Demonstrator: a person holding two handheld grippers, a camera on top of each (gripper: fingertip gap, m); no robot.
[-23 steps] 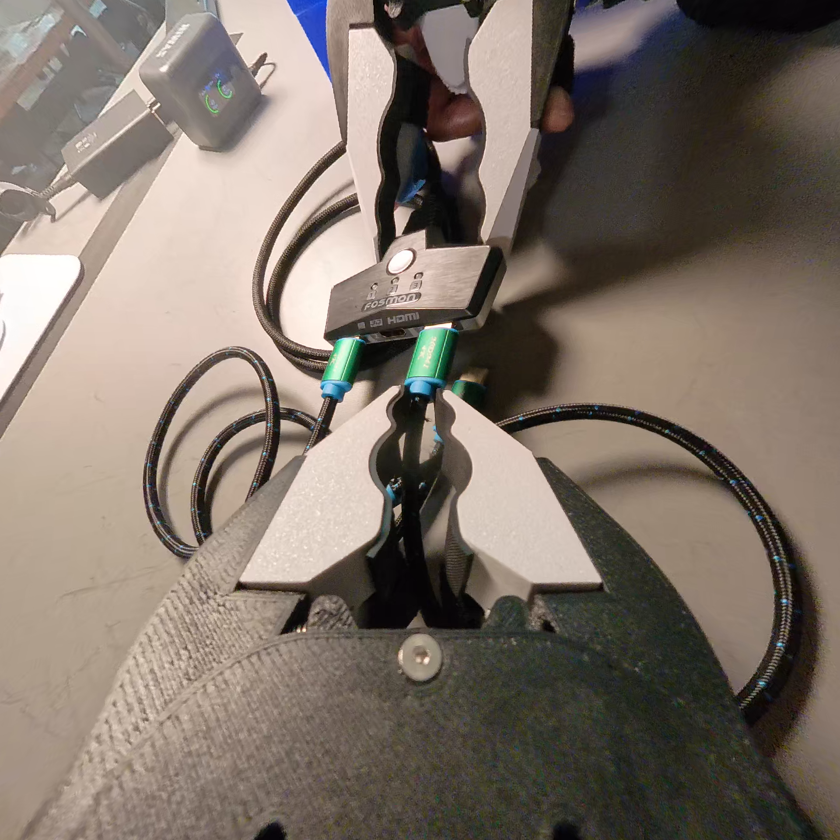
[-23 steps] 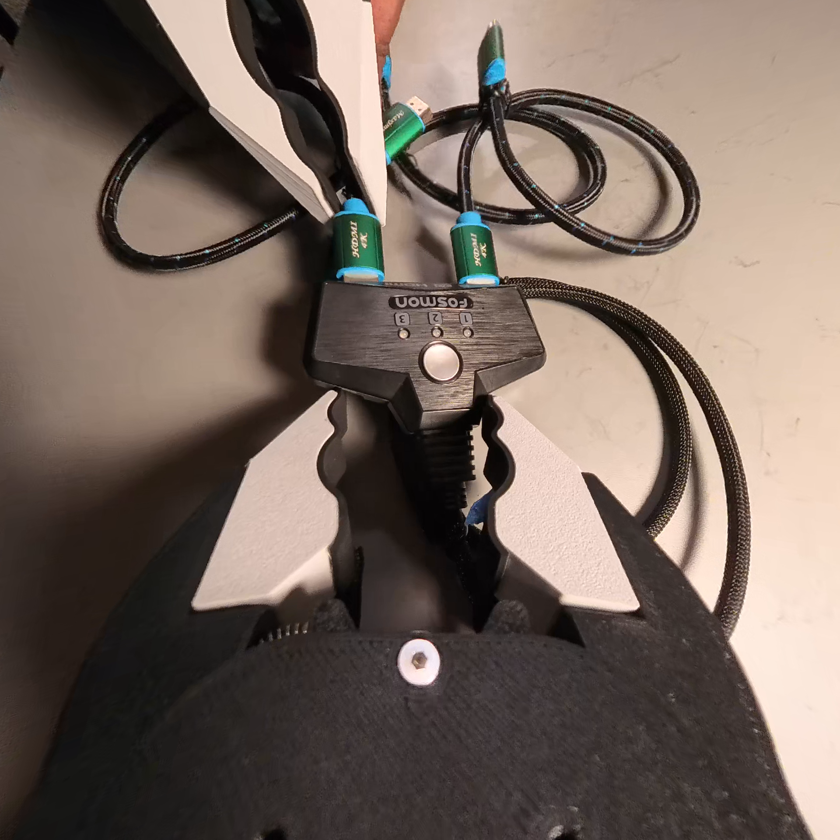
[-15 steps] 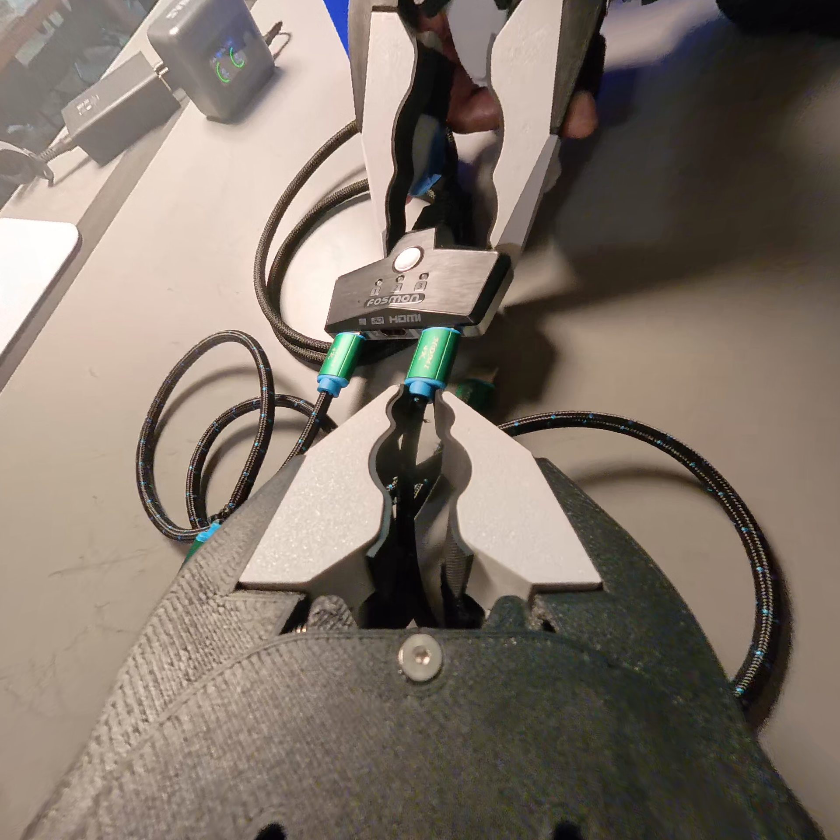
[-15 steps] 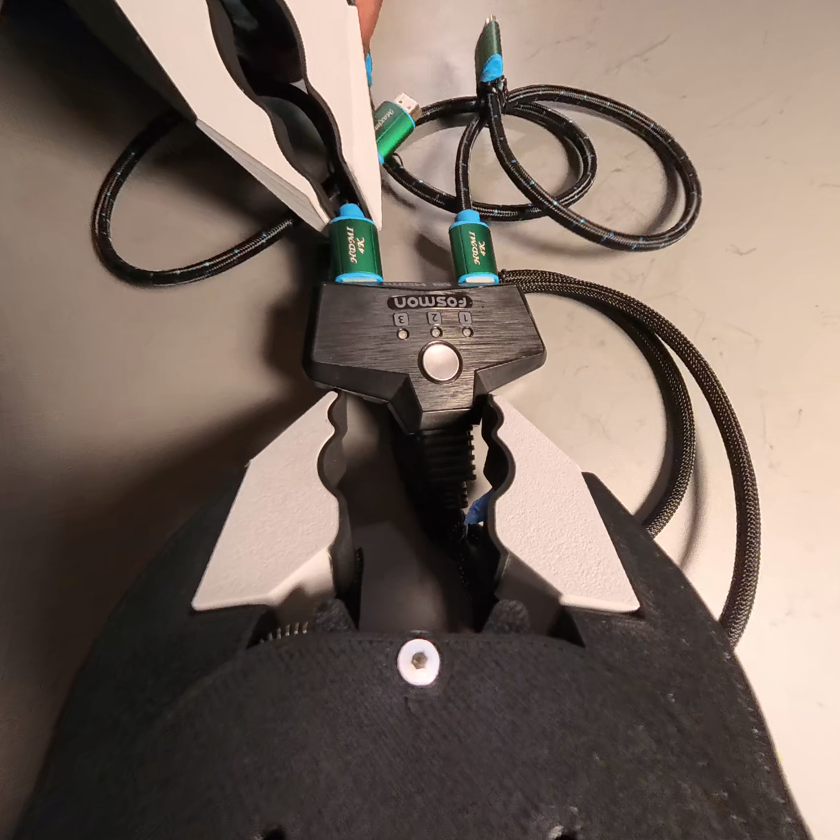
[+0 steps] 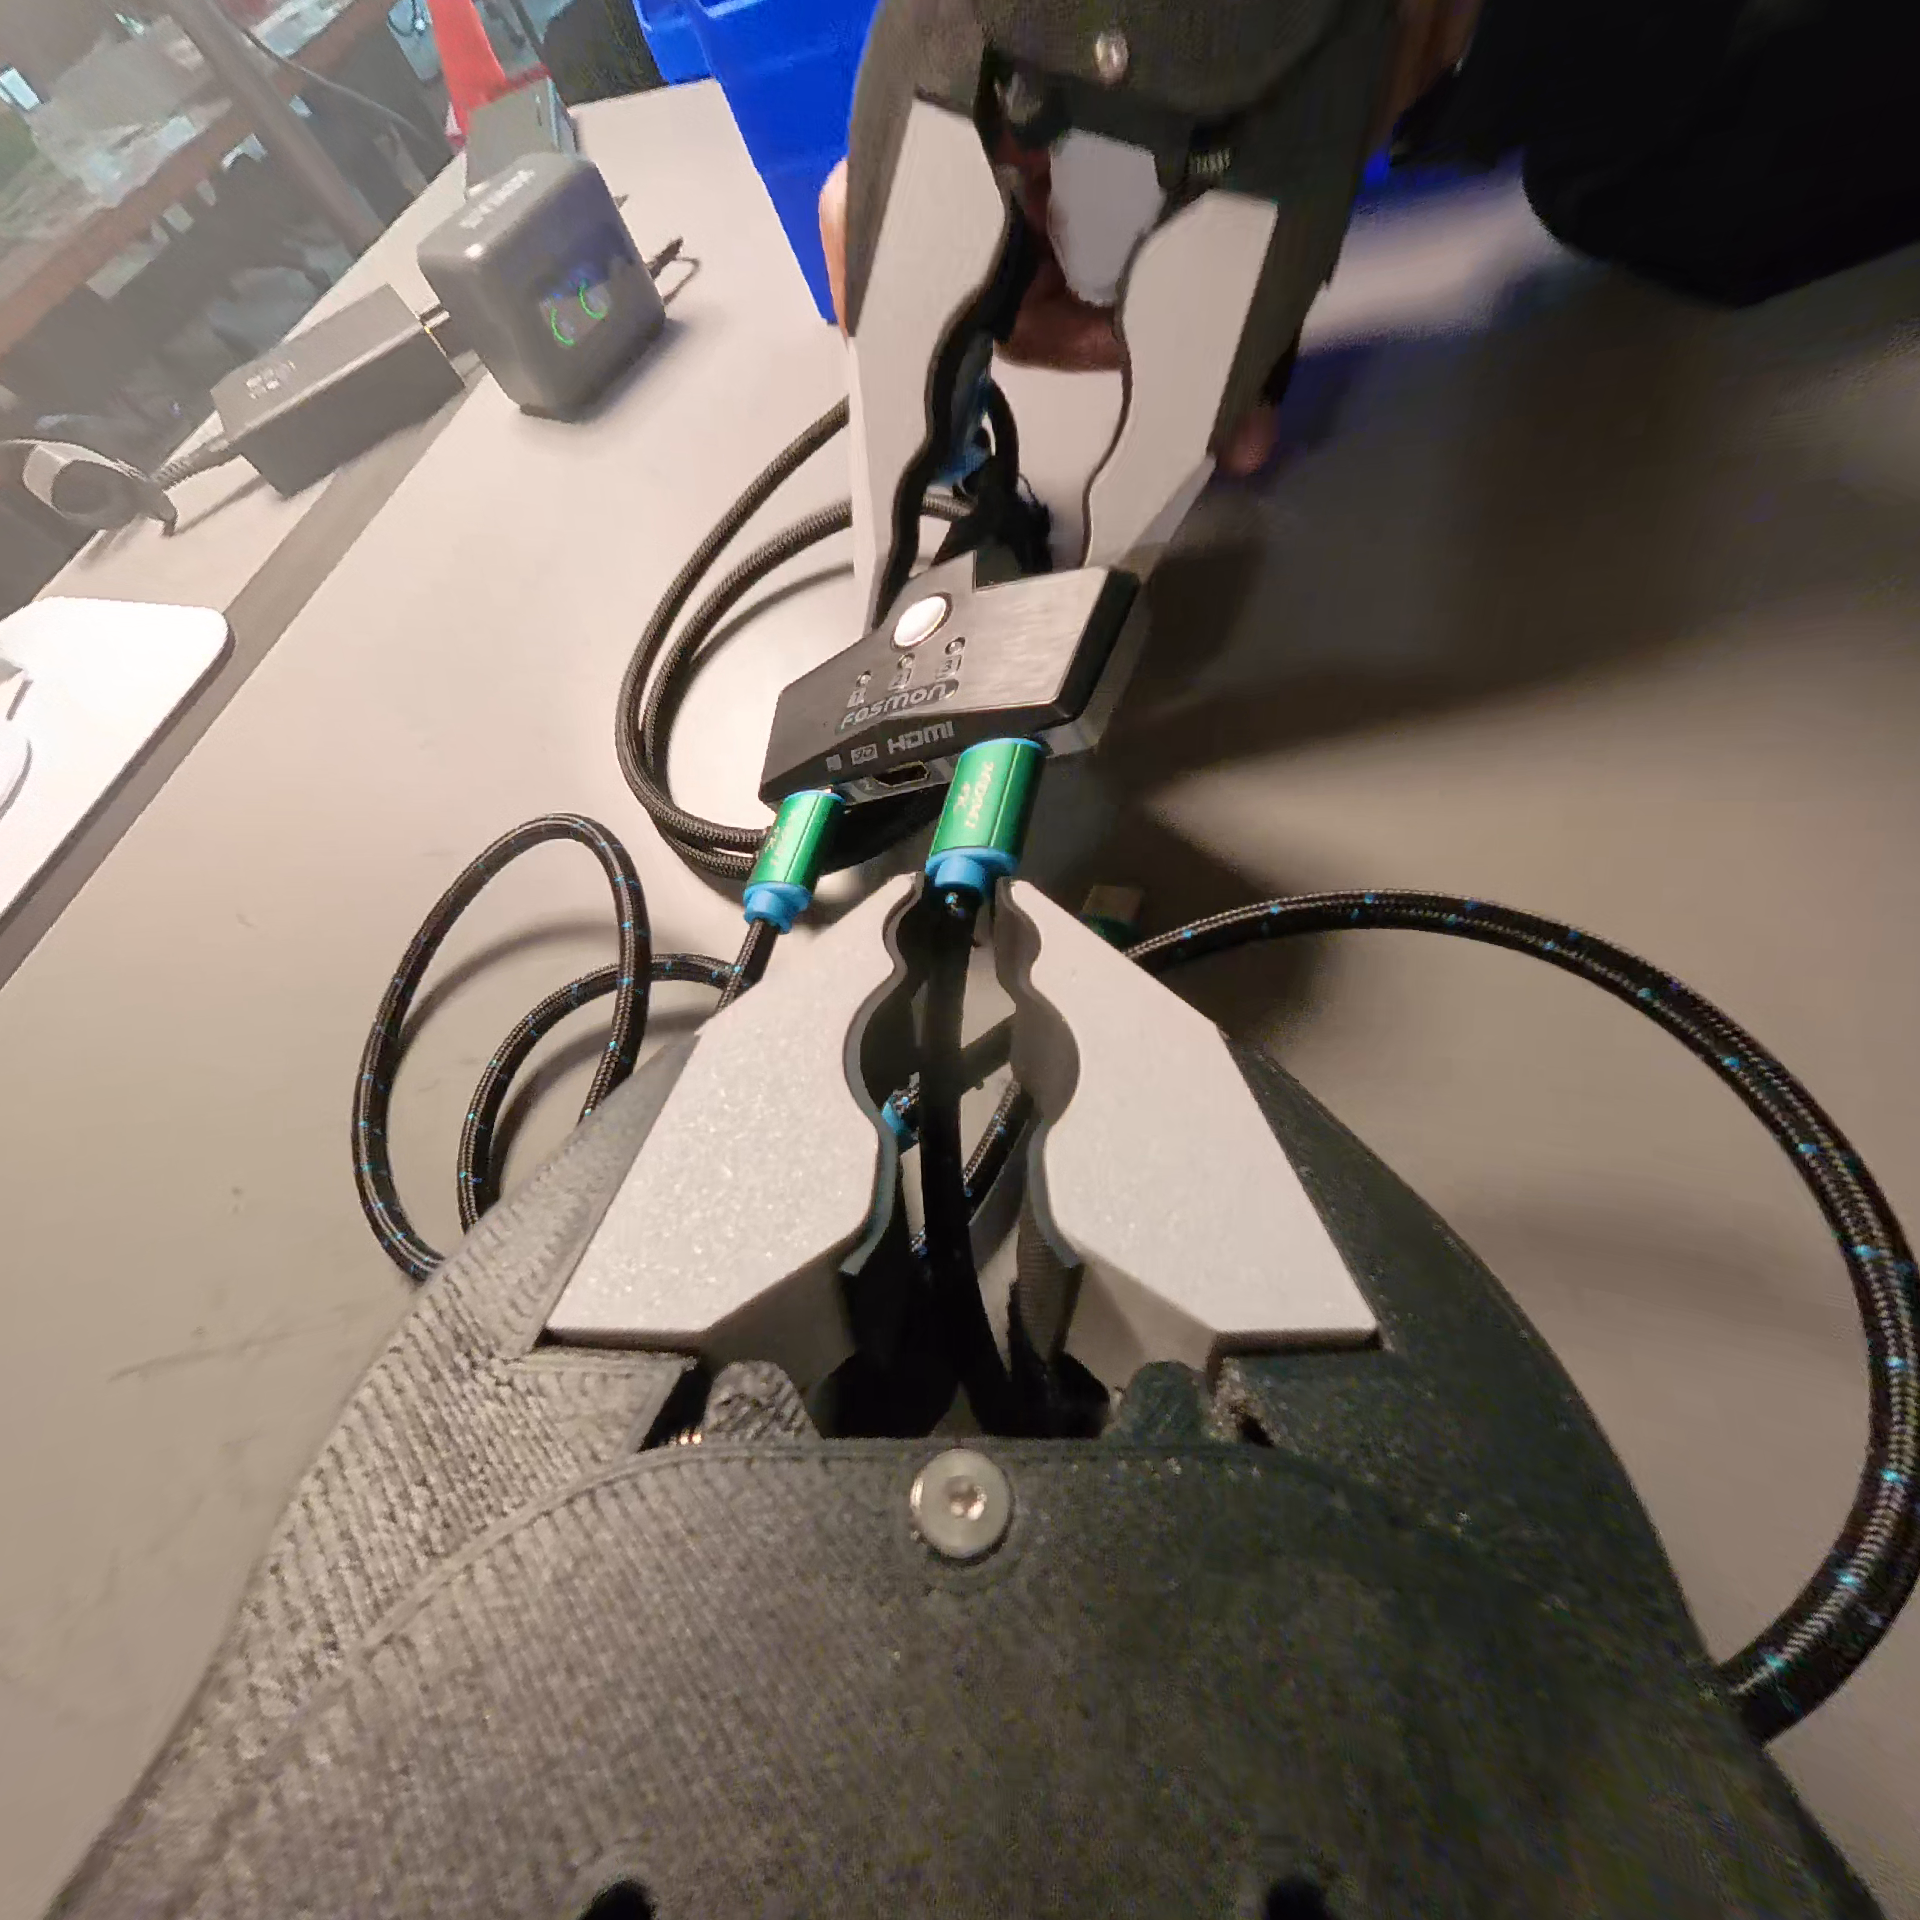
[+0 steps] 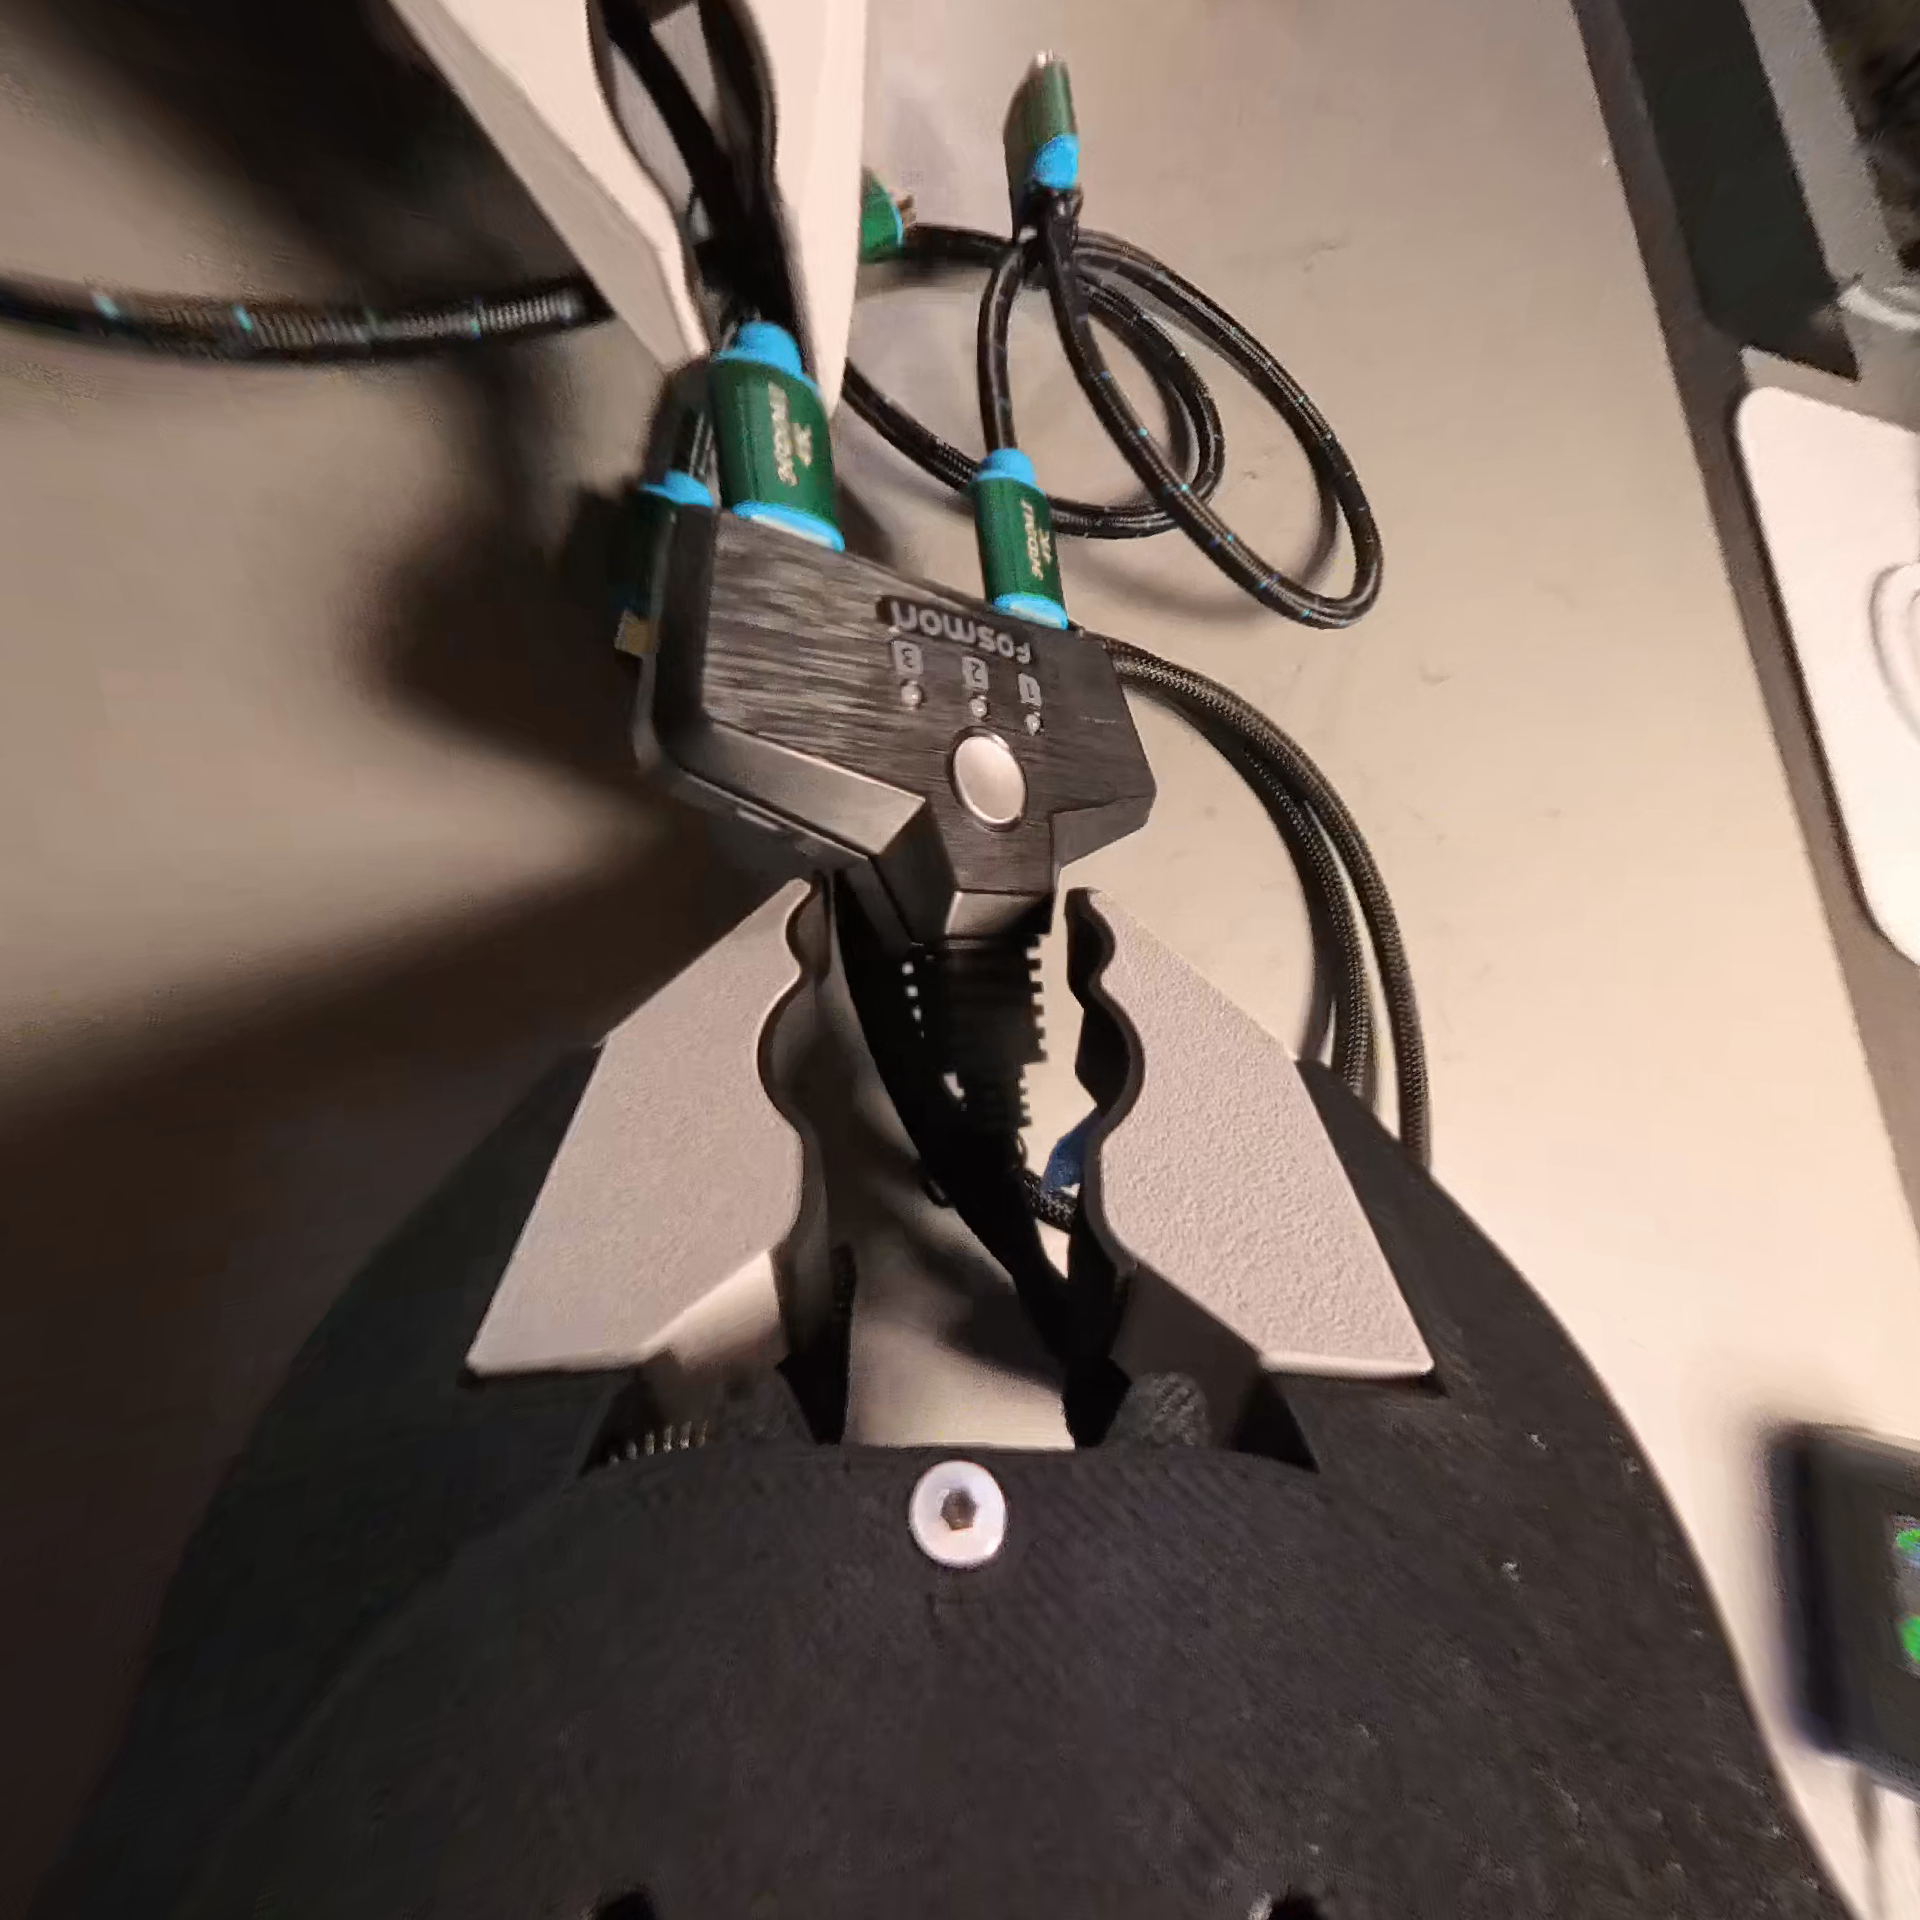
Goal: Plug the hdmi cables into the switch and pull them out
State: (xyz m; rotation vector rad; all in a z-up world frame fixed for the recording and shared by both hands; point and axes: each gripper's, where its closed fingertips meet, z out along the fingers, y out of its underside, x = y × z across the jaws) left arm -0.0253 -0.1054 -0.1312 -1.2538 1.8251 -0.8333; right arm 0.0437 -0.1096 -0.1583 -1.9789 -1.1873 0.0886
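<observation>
The black HDMI switch (image 5: 966,675) is tilted, with its near end raised off the grey table. A green plug (image 5: 982,816) sits in its right port and another green plug (image 5: 792,847) in its left port; the middle port is bare. My left gripper (image 5: 961,902) is shut on the braided cable just behind the right plug. My right gripper (image 6: 940,925) is shut on the switch (image 6: 894,707) at its ribbed neck. The plugs (image 6: 774,447) (image 6: 1023,551) also show in the right wrist view. A loose plug (image 5: 1112,904) lies under the switch.
Braided cable loops (image 5: 499,1039) lie left and right of the left gripper. Another loose plug (image 6: 1044,114) lies beyond the switch. A grey box with green lights (image 5: 540,301), a black power brick (image 5: 332,390) and a white pad (image 5: 94,717) stand along the table's left edge.
The right gripper has lifted and rolled the switch, so it now tilts off the table. The left gripper stays shut on the cable behind the same plug.
</observation>
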